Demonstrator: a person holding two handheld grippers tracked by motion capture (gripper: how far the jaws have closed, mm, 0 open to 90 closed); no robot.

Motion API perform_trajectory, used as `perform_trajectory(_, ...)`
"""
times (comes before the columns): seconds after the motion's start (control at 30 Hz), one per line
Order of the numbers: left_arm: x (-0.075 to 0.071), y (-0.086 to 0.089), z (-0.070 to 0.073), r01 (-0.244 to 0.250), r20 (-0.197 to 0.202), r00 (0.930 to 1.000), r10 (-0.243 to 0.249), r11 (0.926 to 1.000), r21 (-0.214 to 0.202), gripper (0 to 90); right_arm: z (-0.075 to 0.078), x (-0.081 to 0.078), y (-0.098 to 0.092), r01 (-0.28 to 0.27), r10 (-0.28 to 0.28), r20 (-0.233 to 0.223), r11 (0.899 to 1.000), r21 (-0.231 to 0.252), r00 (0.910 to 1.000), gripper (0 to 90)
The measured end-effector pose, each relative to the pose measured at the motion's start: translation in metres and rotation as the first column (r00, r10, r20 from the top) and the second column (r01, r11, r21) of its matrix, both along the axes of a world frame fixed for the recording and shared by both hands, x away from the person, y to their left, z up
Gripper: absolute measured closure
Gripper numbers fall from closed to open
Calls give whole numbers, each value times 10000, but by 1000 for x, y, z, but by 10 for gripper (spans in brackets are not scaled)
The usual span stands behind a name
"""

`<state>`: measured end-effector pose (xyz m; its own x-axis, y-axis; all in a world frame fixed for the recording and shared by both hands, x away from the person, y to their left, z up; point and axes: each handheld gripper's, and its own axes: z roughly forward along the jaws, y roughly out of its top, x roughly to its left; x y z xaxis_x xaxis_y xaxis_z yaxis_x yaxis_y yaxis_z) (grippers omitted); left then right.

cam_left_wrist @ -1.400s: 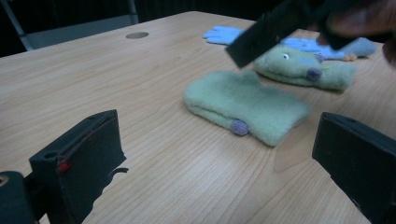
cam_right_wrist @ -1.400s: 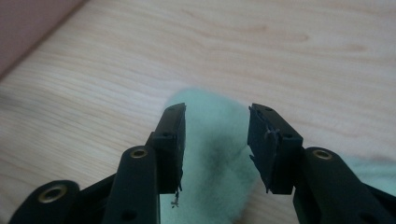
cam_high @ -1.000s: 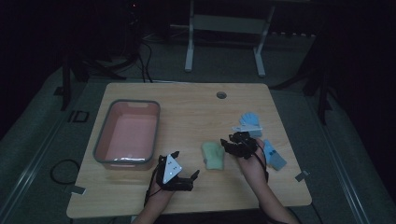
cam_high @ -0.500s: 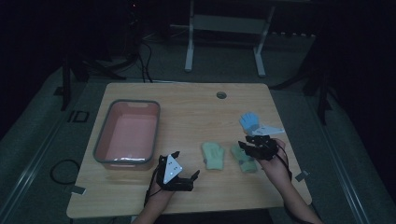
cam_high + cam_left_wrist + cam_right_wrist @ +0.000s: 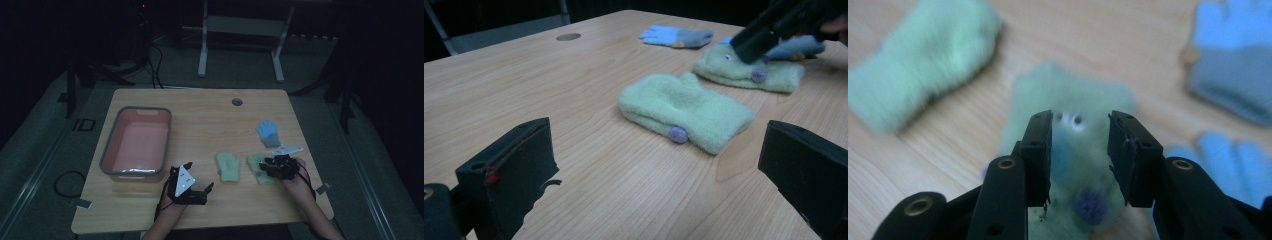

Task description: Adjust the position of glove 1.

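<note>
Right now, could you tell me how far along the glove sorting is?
Nothing looks done: the pink bin holds no gloves. In hand: the right gripper, jaws just closing, is over a green mitten, not gripping. Left: the other green mitten and blue glove lie on the table.

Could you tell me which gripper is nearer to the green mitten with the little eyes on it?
Right. The right gripper is directly over the green mitten with eyes, jaws apart. The left gripper rests farther off, beyond the other green mitten.

Dim room, wood table (image 5: 210,115), grey floor (image 5: 45,145).
</note>
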<state>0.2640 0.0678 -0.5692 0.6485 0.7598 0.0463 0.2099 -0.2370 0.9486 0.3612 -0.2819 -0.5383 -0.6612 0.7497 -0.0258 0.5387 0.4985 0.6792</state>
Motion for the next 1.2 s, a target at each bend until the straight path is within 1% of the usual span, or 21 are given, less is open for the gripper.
perform_trajectory(0.03,0,0,0,0,2,10000,0,10000,-5,19,-5,1,-2,-33,33,34,10000,-54,10000,611)
perform_trajectory(0.2,0,0,0,4,-33,10000,-4,10000,8,19,-9,0,-2,-157,158,275,9999,-40,9995,626)
perform_trajectory(0.27,0,0,0,-13,-27,10000,13,10000,-6,19,-11,-2,-2,6,-10,410,9999,106,9992,703)
perform_trajectory(0.3,0,0,0,-18,-30,10000,18,10000,-8,19,-11,-4,-1,79,-84,435,9999,115,9990,759)
perform_trajectory(0.33,0,0,0,-12,-35,10000,12,10000,11,19,-12,-5,0,106,-110,468,9999,91,9988,788)
perform_trajectory(0.4,0,0,0,-14,-34,10000,14,10000,20,19,-12,-7,3,211,-211,501,9998,12,9985,814)
perform_trajectory(0.43,0,0,0,-5,-37,10000,5,10000,37,19,-10,-9,7,496,-492,480,9987,-84,9976,838)
perform_trajectory(0.5,0,0,0,-18,-40,10000,19,10000,23,19,-6,-10,11,771,-766,472,9970,-107,9959,857)
perform_trajectory(0.53,0,0,0,-16,-34,10000,16,10000,25,19,-2,-11,12,1032,-1038,358,9945,194,9940,865)
perform_trajectory(0.6,0,0,0,-18,-20,10000,18,10000,30,19,7,-13,16,1295,-1312,470,9909,380,9902,868)
perform_trajectory(0.67,0,0,0,-5,-27,10000,6,10000,37,19,19,-15,20,1681,-1717,552,9837,639,9836,870)
perform_trajectory(0.73,0,0,0,3,-33,10000,-3,10000,36,19,27,-16,23,1930,-1971,469,9779,807,9793,871)
perform_trajectory(0.77,0,0,0,-6,-37,10000,6,10000,27,19,32,-17,24,2143,-2193,399,9713,1029,9748,871)
perform_trajectory(0.8,0,0,0,-6,-39,10000,6,10000,30,19,37,-19,27,2347,-2411,503,9660,1081,9692,871)
perform_trajectory(0.9,0,0,0,5,-30,10000,-5,10000,21,19,44,-23,33,2628,-2707,554,9574,1194,9611,871)
perform_trajectory(0.93,0,0,0,6,-32,10000,-6,10000,6,19,45,-25,35,2725,-2813,617,9544,1218,9576,870)
perform_trajectory(1.0,0,0,0,-22,-19,10000,22,10000,-37,19,42,-27,41,2927,-2995,772,9522,877,9510,870)
perform_trajectory(1.03,0,0,0,12,-105,9999,-12,10000,-55,19,41,-27,43,2995,-3064,739,9497,914,9490,871)
perform_trajectory(1.07,0,0,0,38,-119,9999,-39,9999,-100,19,37,-27,44,3139,-3210,570,9435,1062,9454,871)
perform_trajectory(1.17,0,0,0,79,-83,9999,-80,10000,-21,19,26,-25,50,3275,-3329,506,9403,921,9416,870)
perform_trajectory(1.2,0,0,0,81,-98,9999,-81,10000,-30,19,20,-23,52,3420,-3465,414,9355,885,9371,870)
